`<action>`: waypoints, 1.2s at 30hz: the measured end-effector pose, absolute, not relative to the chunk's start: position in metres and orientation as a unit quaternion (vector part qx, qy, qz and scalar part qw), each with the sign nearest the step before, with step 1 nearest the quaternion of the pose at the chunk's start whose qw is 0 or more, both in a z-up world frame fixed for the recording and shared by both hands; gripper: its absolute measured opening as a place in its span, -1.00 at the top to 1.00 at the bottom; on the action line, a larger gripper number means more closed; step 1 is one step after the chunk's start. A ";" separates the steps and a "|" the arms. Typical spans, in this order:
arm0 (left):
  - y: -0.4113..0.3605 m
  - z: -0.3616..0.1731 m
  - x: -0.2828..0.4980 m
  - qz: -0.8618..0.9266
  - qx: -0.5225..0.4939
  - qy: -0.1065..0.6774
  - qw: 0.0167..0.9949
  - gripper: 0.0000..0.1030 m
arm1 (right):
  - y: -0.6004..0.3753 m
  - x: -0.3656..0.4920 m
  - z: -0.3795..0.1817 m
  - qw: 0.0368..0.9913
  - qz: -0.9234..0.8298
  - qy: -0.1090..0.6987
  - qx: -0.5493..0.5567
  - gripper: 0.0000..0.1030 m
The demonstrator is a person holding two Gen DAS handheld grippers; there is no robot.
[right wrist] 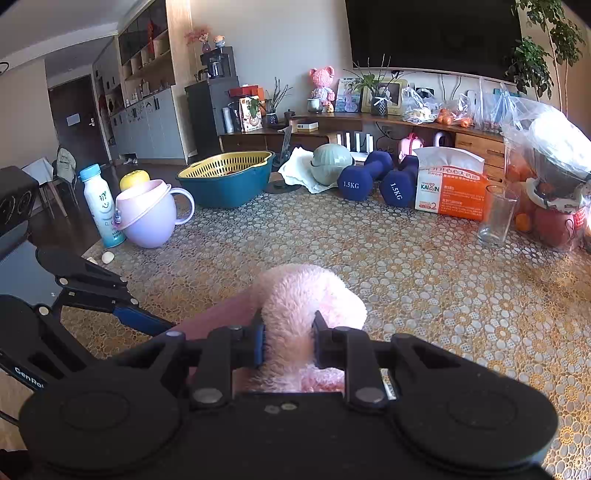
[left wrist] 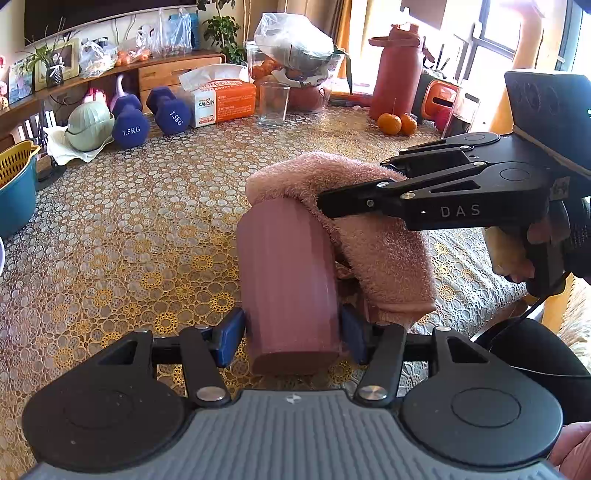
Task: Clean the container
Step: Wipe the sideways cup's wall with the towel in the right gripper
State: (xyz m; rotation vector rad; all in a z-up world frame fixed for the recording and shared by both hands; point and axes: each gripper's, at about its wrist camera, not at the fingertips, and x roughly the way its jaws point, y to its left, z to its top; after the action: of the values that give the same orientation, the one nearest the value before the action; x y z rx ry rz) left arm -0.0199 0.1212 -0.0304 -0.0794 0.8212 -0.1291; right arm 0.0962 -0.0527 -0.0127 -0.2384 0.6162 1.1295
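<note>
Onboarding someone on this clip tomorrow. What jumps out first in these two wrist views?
Centre of the left wrist view: a mauve cup tilted above the table, clamped near its base by the left gripper, with a fluffy pink towel draped over its far end. The right gripper pinches that towel from the right. Behind, on the lace-patterned tablecloth, two blue dumbbells and an orange tissue box stand out.

Daylight is pouring in through the window (left wrist: 491,33), blowing out that corner and glaring off the patterned tablecloth (left wrist: 122,229), while fisheye distortion is bending the room's edges and the pink towel (right wrist: 306,306) is blurring close to the lens.
</note>
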 end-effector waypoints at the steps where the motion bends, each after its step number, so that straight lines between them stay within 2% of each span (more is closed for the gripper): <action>1: 0.122 -0.030 -0.020 -0.062 -0.041 0.398 0.914 -0.09 | -0.053 0.098 -0.014 0.794 0.525 0.285 -0.110 0.56; 8: 0.119 -0.035 -0.021 -0.061 -0.031 0.404 0.912 -0.09 | -0.057 0.114 -0.022 0.825 0.465 0.294 -0.126 0.59; 14: 0.119 -0.036 -0.023 -0.062 -0.030 0.398 0.915 -0.09 | -0.092 0.098 0.001 0.841 0.458 0.272 -0.099 0.59; 19: 0.118 -0.036 -0.024 -0.060 -0.028 0.394 0.917 -0.09 | -0.107 0.065 0.010 0.827 0.482 0.271 -0.104 0.59; 27: 0.120 -0.036 -0.023 -0.061 -0.034 0.396 0.916 -0.09 | -0.080 0.029 -0.011 0.790 0.523 0.295 -0.123 0.59; 36: 0.114 -0.038 -0.025 -0.064 -0.003 0.394 0.917 -0.09 | -0.056 0.050 -0.021 0.761 0.548 0.311 -0.150 0.60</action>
State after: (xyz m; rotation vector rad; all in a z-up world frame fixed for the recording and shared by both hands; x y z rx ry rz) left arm -0.0246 0.1142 -0.0376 -0.0055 0.8107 -0.1319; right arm 0.0503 -0.0559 -0.0212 -0.3258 0.6776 1.1933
